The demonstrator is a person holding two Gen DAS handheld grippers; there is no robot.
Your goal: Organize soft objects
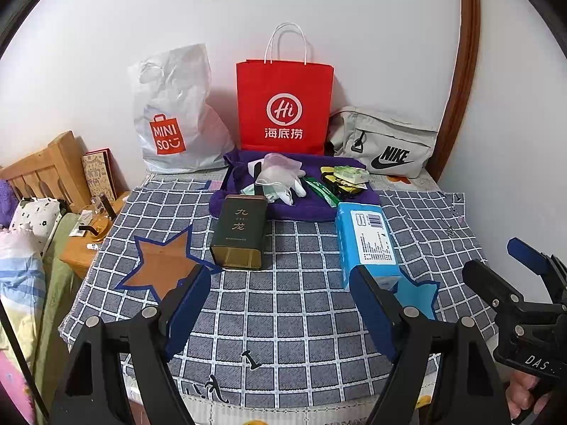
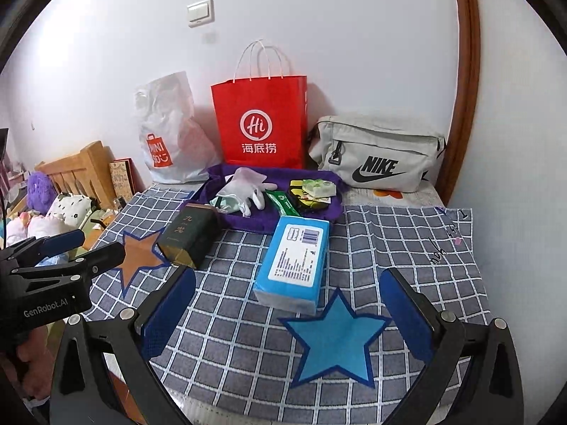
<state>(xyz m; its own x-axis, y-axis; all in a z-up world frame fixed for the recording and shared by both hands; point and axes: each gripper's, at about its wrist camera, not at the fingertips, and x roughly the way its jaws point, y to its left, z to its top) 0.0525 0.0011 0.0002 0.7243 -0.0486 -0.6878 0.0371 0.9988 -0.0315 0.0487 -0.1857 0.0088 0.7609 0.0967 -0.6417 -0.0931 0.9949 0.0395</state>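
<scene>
A purple towel (image 1: 319,205) (image 2: 226,217) lies at the back of the checked cloth (image 1: 294,301) (image 2: 389,241), holding white gloves (image 1: 283,173) (image 2: 248,184), a green sachet (image 1: 320,191) (image 2: 283,203) and small packets (image 1: 349,175) (image 2: 317,187). A blue tissue pack (image 1: 366,241) (image 2: 296,262) and a dark green tin (image 1: 241,230) (image 2: 189,235) lie in front of it. My left gripper (image 1: 280,304) is open and empty over the cloth. My right gripper (image 2: 287,311) is open and empty above the blue star (image 2: 336,340).
A Miniso plastic bag (image 1: 173,113) (image 2: 166,131), a red paper bag (image 1: 283,106) (image 2: 260,124) and a grey Nike bag (image 1: 386,141) (image 2: 375,152) stand against the wall. An orange star (image 1: 159,265) (image 2: 138,251) marks the cloth's left. A wooden nightstand (image 1: 81,248) and bedding sit at left.
</scene>
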